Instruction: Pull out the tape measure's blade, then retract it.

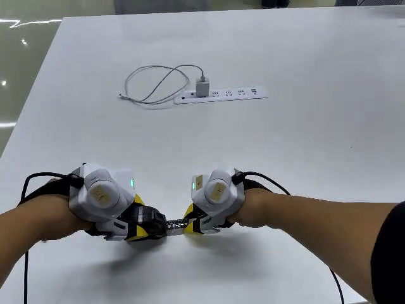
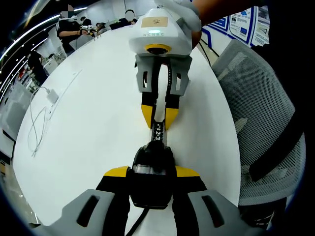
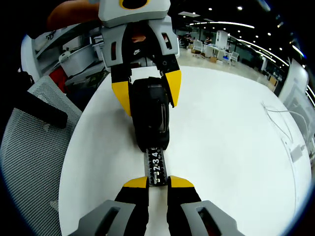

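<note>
A black tape measure case (image 1: 150,223) (image 2: 152,169) (image 3: 150,117) rests low over the white table near its front edge, and my left gripper (image 1: 140,225) (image 2: 152,173) is shut on it. A short length of its blade (image 1: 176,224) (image 2: 158,132) (image 3: 156,166) with printed numbers runs from the case to my right gripper (image 1: 192,226) (image 3: 157,183), which is shut on the blade's end. The two grippers face each other, a few centimetres apart. In the left gripper view the right gripper (image 2: 157,118) comes in from the top; in the right gripper view the left gripper (image 3: 146,93) does the same.
A white power strip (image 1: 221,94) with a plugged-in charger (image 1: 202,85) and a coiled white cable (image 1: 155,85) lies at mid table. A grey mesh chair (image 2: 268,123) (image 3: 34,147) stands at the table's near side. People sit far back (image 2: 74,27).
</note>
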`<control>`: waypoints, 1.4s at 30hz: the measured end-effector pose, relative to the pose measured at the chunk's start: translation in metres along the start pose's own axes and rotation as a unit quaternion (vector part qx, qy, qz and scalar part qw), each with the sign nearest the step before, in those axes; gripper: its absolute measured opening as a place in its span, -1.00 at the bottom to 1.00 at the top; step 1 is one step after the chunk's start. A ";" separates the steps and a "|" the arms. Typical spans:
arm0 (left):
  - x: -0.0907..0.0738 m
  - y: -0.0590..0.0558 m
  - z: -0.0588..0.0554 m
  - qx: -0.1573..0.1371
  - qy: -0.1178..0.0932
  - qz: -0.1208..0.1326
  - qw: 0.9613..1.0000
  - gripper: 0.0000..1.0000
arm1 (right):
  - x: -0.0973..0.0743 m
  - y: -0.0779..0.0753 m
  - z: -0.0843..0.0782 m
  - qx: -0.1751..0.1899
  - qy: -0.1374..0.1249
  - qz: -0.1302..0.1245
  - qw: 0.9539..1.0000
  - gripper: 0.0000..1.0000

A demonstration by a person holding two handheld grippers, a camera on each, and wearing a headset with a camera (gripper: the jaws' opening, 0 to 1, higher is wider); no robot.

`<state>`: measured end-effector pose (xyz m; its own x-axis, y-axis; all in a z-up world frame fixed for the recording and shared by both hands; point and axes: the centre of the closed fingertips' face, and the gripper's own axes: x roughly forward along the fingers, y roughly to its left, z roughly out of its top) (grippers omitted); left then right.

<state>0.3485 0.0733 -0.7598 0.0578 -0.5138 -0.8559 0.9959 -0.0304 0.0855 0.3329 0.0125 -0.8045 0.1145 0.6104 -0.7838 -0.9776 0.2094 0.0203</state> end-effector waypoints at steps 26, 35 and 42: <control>0.000 -0.001 0.000 0.002 0.002 -0.004 1.000 -0.44 | -0.009 -0.002 -0.013 0.008 0.008 -0.002 1.000 -0.81; 0.000 -0.001 0.000 0.001 0.002 -0.004 1.000 -0.44 | -0.012 -0.003 -0.017 0.010 0.012 0.000 1.000 -0.81; 0.001 0.000 0.000 -0.003 0.003 -0.006 1.000 -0.44 | -0.016 -0.004 -0.023 0.019 0.010 -0.004 1.000 -0.81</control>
<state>0.3482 0.0728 -0.7607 0.0467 -0.5076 -0.8603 0.9969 -0.0308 0.0722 0.3310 -0.0160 -0.8061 0.1182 0.5928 -0.7966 -0.9693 0.2432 0.0372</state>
